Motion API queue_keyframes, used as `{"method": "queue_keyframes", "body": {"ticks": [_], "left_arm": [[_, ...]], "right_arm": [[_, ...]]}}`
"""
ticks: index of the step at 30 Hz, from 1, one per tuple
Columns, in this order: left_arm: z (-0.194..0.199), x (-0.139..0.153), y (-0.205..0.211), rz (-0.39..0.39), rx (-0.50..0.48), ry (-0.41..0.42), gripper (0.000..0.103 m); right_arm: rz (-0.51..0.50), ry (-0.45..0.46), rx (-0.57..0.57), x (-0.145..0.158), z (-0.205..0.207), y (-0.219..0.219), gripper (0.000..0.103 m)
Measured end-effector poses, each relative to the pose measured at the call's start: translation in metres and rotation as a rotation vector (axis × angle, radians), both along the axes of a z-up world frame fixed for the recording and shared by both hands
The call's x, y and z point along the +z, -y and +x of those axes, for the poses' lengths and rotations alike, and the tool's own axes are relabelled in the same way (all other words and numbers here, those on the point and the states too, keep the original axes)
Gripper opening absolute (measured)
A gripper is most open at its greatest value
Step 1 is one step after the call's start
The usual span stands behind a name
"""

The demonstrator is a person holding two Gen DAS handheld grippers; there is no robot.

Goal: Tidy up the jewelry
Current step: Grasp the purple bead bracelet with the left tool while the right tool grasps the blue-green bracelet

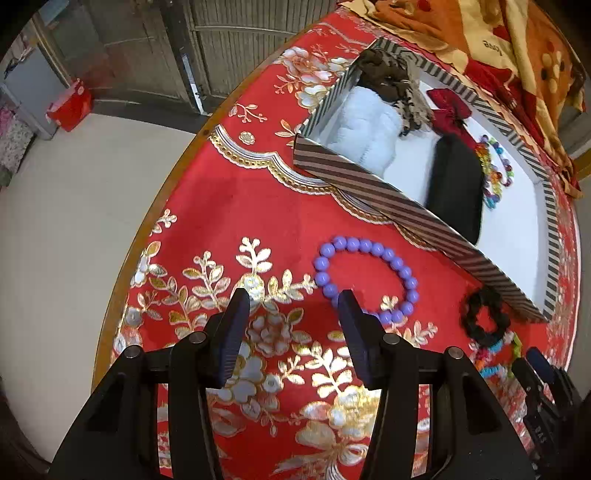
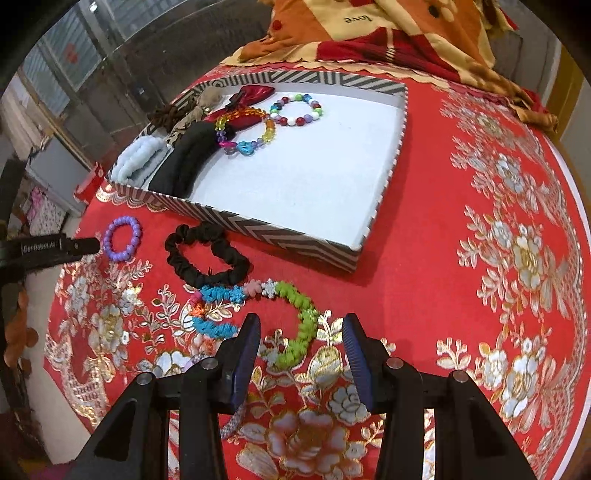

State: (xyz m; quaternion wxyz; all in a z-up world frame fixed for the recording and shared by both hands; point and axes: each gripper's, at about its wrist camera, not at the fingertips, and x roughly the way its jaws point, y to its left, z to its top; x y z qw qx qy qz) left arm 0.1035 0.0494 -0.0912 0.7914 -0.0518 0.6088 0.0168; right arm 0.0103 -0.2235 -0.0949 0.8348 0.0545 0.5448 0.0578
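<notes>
Clearly, one striped box (image 2: 384,184) sits on the red cloth (image 2: 480,184), already holding two bead bracelets and several hair ties. Three pieces lie outside, just beside its near wall: one black scrunchie (image 2: 207,254), one colourful band (image 2: 295,317), one purple bracelet (image 1: 365,280). Both the left gripper (image 1: 293,306) and right gripper (image 2: 301,332) are spread apart, holding nothing. The beads could roll or the stretchy band snag on one finger if pinched off-centre.

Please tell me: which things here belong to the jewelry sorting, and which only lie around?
For the job: purple bead bracelet, black scrunchie, blue-green bracelet, striped box, left tongs, right tongs.

Lying about: orange blanket, red carton on the floor.
</notes>
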Motion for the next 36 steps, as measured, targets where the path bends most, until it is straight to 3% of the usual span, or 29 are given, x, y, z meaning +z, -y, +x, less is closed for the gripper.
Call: {"method": "queue_keyframes", "body": {"ticks": [20,26,31,36], "left_arm": [[0.021,-0.014,0.015,0.055,-0.041,-0.017,0.050],[0.026,-0.015,0.022,0.067,-0.056,-0.012,0.049],[0.024,-0.012,0.030,0.071,-0.082,0.008,0.027],[0.022,-0.011,0.042,0.077,-0.110,0.014,0.013]], "right_arm": [[-0.043,0.008,0.006,-0.012,0.009,0.003,0.043],[-0.052,0.022,0.008,-0.012,0.007,0.008,0.023],[-0.022,0.029,0.003,-0.010,0.005,0.012,0.013],[-0.006,0.052,0.012,-0.004,0.001,0.012,0.006]]}}
